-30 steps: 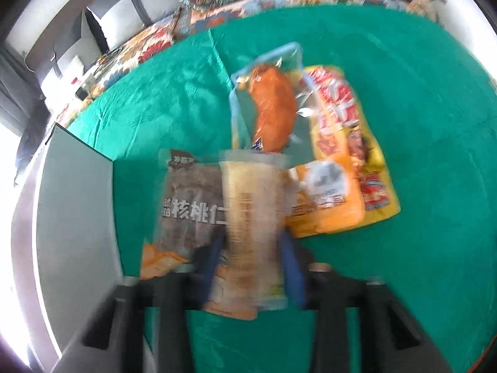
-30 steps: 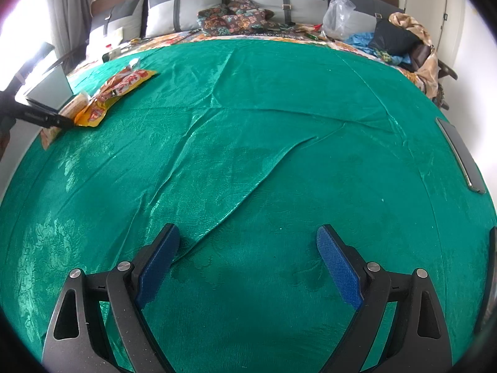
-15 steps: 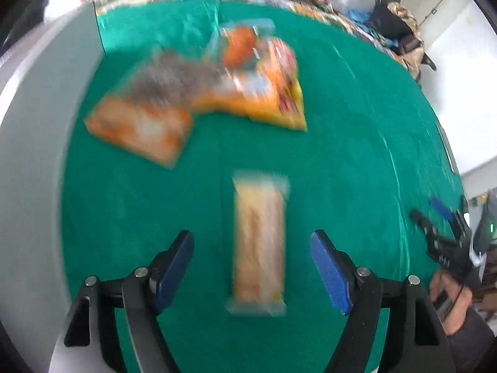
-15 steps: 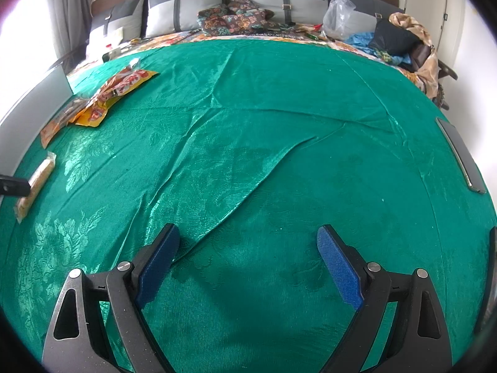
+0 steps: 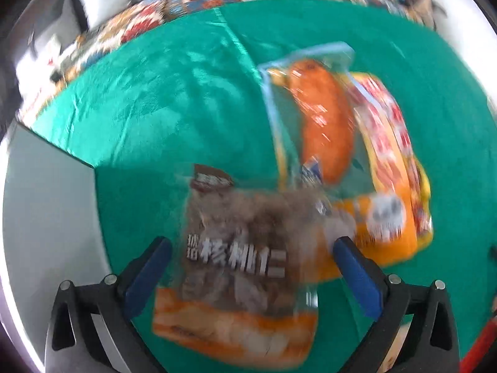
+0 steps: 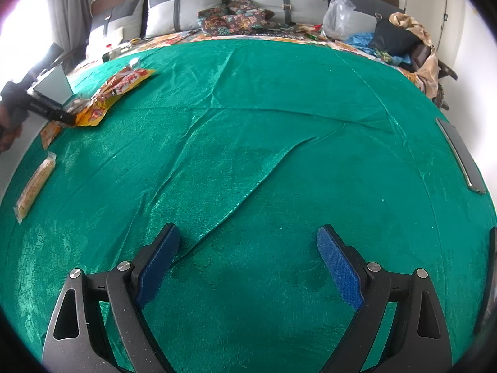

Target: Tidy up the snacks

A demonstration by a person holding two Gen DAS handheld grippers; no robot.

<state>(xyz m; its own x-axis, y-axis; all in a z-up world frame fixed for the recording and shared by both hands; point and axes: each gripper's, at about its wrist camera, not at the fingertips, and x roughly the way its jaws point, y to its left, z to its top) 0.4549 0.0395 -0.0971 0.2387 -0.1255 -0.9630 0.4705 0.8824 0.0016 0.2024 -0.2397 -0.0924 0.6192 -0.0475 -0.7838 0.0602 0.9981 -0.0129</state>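
The left wrist camera is looking steeply down, from close above, over its own blue-padded left hand-held gripper (image 5: 248, 255) onto the brown walnut snack bag (image 5: 239, 248), and the picture is blurred. The right wrist camera is sitting low above the green cloth-covered bed (image 6: 279, 143), facing along it toward the grey pillows (image 6: 186, 12). Both views are sharing the yellow and red snack packet (image 5: 394, 152) (image 6: 124, 87), which is appearing far left in the right view.

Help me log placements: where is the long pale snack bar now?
In the right wrist view, the snack bar lies alone at the cloth's far left, nearer than the snack pile.
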